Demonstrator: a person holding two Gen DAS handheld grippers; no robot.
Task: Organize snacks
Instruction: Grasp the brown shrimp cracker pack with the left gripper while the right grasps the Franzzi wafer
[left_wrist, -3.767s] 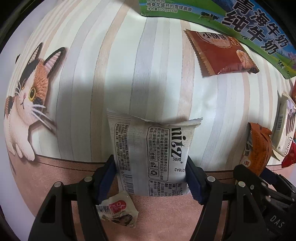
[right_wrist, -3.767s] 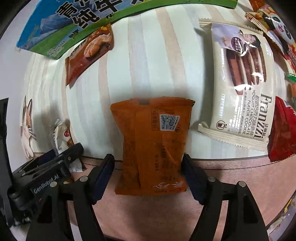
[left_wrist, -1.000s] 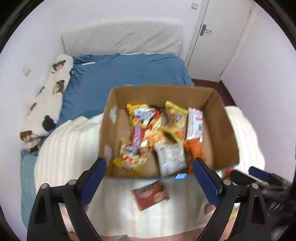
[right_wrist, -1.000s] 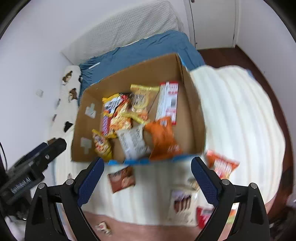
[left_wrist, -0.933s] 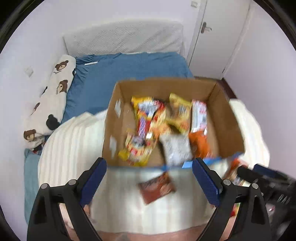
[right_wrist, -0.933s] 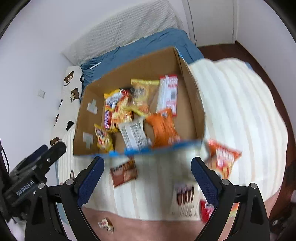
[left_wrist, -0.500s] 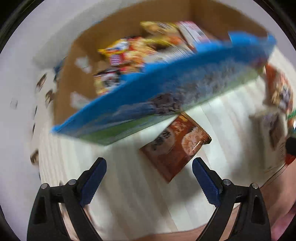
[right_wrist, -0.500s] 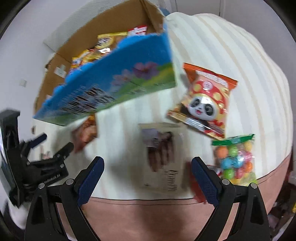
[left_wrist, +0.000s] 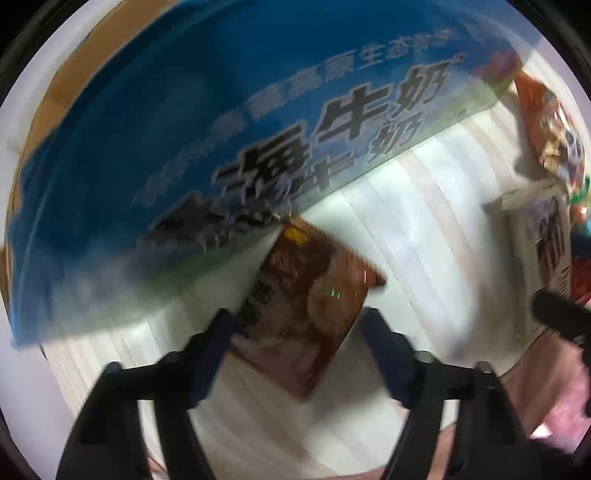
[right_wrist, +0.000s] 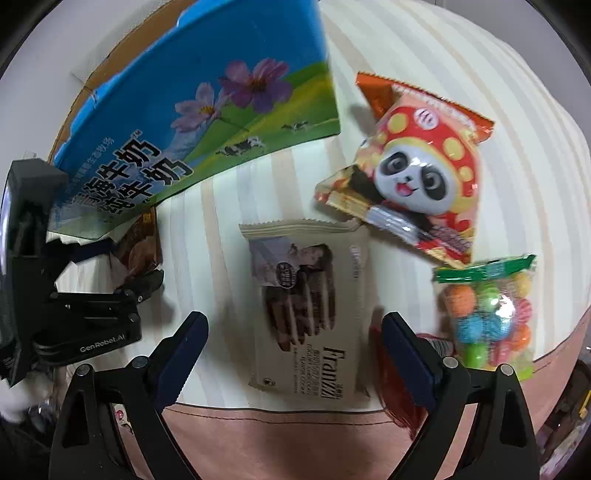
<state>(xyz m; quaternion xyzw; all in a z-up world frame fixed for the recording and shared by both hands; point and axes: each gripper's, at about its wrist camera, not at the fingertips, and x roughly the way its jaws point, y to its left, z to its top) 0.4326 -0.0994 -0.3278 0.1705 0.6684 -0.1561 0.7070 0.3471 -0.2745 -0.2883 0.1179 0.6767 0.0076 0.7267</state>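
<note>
My left gripper is open, its fingers on either side of a brown snack packet that lies on the striped cloth against the blue milk box. In the right wrist view the left gripper shows at the left with the brown packet between its fingers. My right gripper is open and straddles a beige Franzzi cookie pack lying flat. A panda snack bag and a bag of coloured candy balls lie to the right.
The blue cardboard box stands at the back left. A red packet lies under the right finger. A small wrapper lies at the lower left. The cloth edge runs along the bottom.
Both grippers have dropped from above the box down to the cloth. The left one now brackets the brown packet, the right one the cookie pack. The left view is blurred by motion.
</note>
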